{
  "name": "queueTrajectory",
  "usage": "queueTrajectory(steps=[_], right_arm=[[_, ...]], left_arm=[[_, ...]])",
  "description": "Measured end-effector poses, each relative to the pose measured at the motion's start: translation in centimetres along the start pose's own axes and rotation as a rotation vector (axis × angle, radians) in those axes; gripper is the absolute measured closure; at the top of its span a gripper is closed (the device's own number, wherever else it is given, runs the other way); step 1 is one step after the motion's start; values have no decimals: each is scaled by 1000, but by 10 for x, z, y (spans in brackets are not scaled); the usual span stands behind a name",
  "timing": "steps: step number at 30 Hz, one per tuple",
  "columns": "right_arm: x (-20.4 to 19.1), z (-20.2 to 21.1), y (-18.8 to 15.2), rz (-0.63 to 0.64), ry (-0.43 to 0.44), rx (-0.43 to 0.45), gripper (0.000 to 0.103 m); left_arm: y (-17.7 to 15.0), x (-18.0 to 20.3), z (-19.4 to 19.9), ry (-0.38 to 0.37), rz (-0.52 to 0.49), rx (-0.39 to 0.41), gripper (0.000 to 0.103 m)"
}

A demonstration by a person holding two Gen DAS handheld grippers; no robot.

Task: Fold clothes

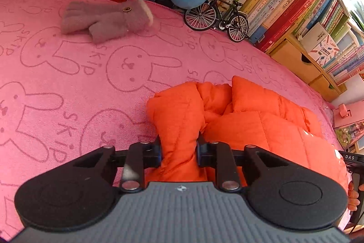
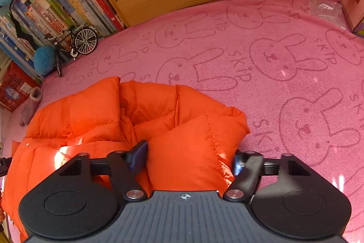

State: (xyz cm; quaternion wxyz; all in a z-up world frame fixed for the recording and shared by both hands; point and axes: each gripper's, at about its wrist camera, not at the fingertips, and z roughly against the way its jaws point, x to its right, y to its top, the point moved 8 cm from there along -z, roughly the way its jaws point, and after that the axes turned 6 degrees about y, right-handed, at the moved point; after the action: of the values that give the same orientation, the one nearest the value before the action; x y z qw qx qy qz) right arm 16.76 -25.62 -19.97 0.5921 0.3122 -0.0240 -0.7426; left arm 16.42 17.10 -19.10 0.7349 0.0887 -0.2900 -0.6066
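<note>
while both grippers' jaws pinch it, orange jacket (image 1: 261, 129) lies bunched between.

a puffy orange quilted jacket (image 2: 109, 120) lies bunched up on the pink rabbit-print cloth (image 2: 273, 56).

Puffy quilted jacket (image 1: 250, 124), terry cloth cover (image 1: 68, 88)

**Both grippers pinch the jacket**

The left gripper (image 1: 178, 148) points steeply down, its jaws clamped on a fold of the orange jacket (image 1: 250, 124). The right gripper (image 2: 190, 157) tilts down too, jaws pressing a puffy panel, fingertips toward 12 o'clock.
</note>
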Motion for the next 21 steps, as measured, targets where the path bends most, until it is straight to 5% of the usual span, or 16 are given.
queueTrajectory(steps=[1,4,12,14,16,18,21], right_arm=[[-4,2,1,3,7,11,80],[-19,14,11,71,-10,62,86],[-48,37,101,96,57,302,88],[-50,34,124,118,8,355,81],[-49,28,136,176,-130,367,67],[-57,31,135,286,-290,415,63],[-86,58,113,419,-314,608,46]], left_arm=[[2,2,5,7,4,18,87],[17,11,17,-4,9,70,90],[110,44,16,-6,-53,242,89],[124,47,8,88,-109,254,84],[126,49,7,198,-159,258,81],[119,52,17,273,-213,300,77],[102,63,38,341,-282,410,73]])
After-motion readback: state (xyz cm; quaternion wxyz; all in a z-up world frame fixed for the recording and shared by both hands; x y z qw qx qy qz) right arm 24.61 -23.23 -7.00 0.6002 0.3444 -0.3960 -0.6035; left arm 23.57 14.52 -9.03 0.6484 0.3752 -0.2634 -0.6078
